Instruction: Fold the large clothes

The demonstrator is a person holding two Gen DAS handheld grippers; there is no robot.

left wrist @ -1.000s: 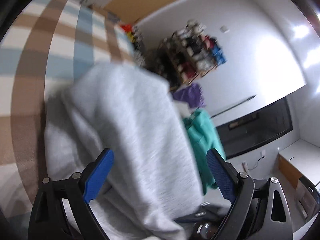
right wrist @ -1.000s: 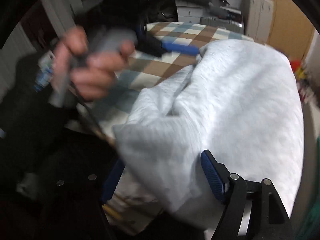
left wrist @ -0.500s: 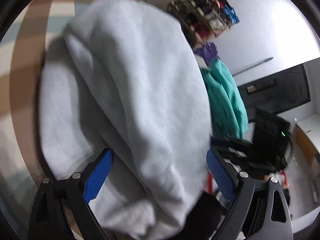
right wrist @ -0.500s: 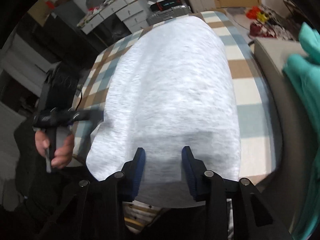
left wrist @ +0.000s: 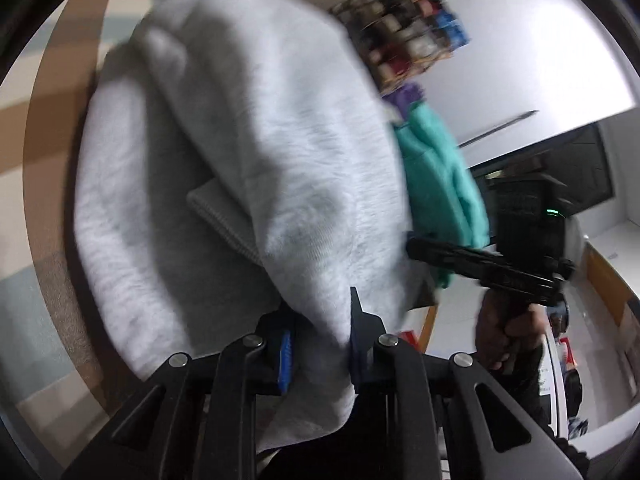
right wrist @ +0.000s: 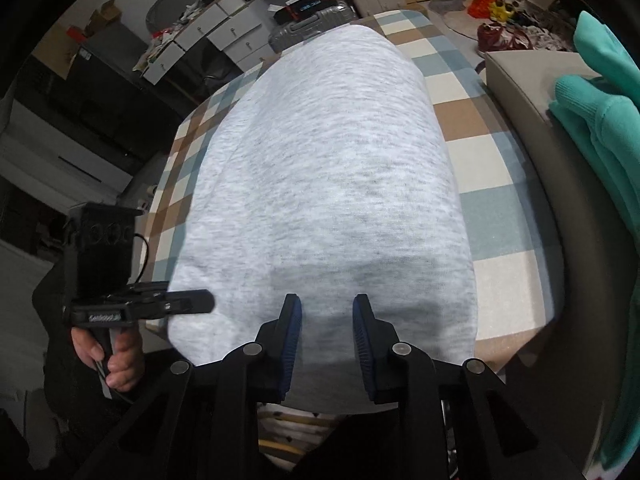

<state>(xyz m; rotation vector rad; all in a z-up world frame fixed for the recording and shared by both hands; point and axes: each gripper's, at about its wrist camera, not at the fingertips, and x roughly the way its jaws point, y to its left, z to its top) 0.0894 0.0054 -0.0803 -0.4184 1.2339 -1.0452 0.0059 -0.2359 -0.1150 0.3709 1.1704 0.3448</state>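
A grey garment (right wrist: 320, 168) is lying folded on a checked table (right wrist: 472, 148), its near edge hanging over the table's front, where both grippers are meeting it. In the left wrist view the left gripper (left wrist: 320, 344) is pinching a fold of the garment (left wrist: 256, 152) between its blue pads (left wrist: 285, 360), its jaws having just been closing onto the cloth, which is bunching up between the fingers and draping down past them; a ribbed cuff (left wrist: 224, 220) is showing among the layers. In the right wrist view the right gripper (right wrist: 326, 332) is sitting at the garment's near edge with its jaws narrowed, having just been closing, and the cloth is lying between the pads (right wrist: 294, 336); whether they are pressing on it I cannot tell, since a gap is showing between the fingers and the fabric looks flat there. The person's left hand (right wrist: 110, 356) is gripping the other tool's handle at the table's left corner, and the right hand (left wrist: 508, 336) is showing likewise in the left view. A teal garment (right wrist: 596, 128) is lying on a beige surface (right wrist: 516, 80) to the right of the table, apart from the grey one. Behind the table a grey suitcase (right wrist: 308, 28) is standing, with white drawers (right wrist: 208, 36) beside it carrying clutter on top; what the drawers hold is hidden. A shelf (left wrist: 408, 40) against the wall is packed with blurred items.
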